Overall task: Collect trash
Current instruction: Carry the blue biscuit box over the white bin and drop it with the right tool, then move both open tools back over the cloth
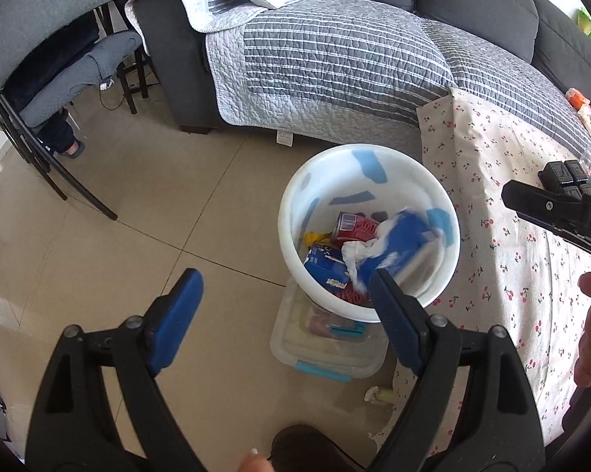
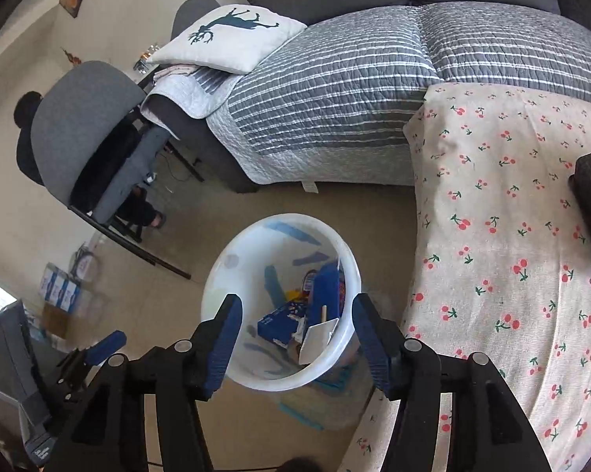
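Presently, both tools are released and carry nothing. The left gripper (image 1: pixel 285 299), at the lower centre of its view, stands with jaws wide apart above the floor and the near rim of the white bucket (image 1: pixel 295 212). The right gripper (image 2: pixel 295 322) is likewise spread, directly over the same bucket at lower centre of its view. Inside the bucket lie a red can (image 1: pixel 352 226), a blue carton (image 1: pixel 323 265), crumpled white paper (image 1: pixel 360 251) and a blurred blue package (image 1: pixel 398 240). The bucket rests on a clear lidded box (image 1: pixel 327 358), just beside the cherry-print cloth (image 1: pixel 504 236) at right.
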The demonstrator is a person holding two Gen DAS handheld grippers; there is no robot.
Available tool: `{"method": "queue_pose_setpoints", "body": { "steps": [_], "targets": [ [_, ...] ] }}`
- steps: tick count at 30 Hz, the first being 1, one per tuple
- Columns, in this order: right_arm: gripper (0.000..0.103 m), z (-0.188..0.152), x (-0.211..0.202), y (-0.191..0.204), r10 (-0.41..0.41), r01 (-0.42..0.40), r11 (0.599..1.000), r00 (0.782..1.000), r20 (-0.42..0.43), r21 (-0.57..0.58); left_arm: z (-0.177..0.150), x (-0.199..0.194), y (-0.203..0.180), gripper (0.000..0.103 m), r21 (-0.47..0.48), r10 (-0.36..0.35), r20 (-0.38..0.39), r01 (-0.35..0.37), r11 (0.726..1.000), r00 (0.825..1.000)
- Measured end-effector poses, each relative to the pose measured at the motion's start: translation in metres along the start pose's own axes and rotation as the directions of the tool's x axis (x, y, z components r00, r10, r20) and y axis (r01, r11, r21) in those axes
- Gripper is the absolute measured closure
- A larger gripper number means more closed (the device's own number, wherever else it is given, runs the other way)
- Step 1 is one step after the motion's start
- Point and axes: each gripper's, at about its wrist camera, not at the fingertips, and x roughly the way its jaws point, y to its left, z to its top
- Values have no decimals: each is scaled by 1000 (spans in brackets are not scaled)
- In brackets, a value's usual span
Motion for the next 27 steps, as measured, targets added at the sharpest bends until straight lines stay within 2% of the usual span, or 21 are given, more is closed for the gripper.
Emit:
{"method": "queue_pose_setpoints", "body": {
  "steps": [5,12,15,17,20,24,27],
  "targets": [
    [42,2,-24,-8,-50,49,999,999,-9,-22,1,-3,-7,17,6,-13,-6,13,1000,1000],
    [30,-6,-70,-38,-163,162,986,986,-18,-49,1,-13,-28,17,26,-42,-7,43,999,999],
    [25,-12,-91,-56,-222,220,973,974,-31,-64,1,-16,-41,14,41,-59,-15,60,997,998],
    [21,-15,-107,-70,-257,254,965,966,-34,-70,1,-18,-50,6,51,-62,-19,63,997,998],
    [19,-19,-130,-94,-300,297,952,953,-34,-66,2,-19,-63,5,54,-69,-26,70,996,997],
    [17,-20,-161,-133,-336,336,942,941,-34,4,3,-16,-85,4,54,-97,-60,100,993,993],
    [16,-19,-180,-163,-395,397,917,918,-39,47,6,-17,-106,3,68,-107,-63,111,991,992]
  ]
}}
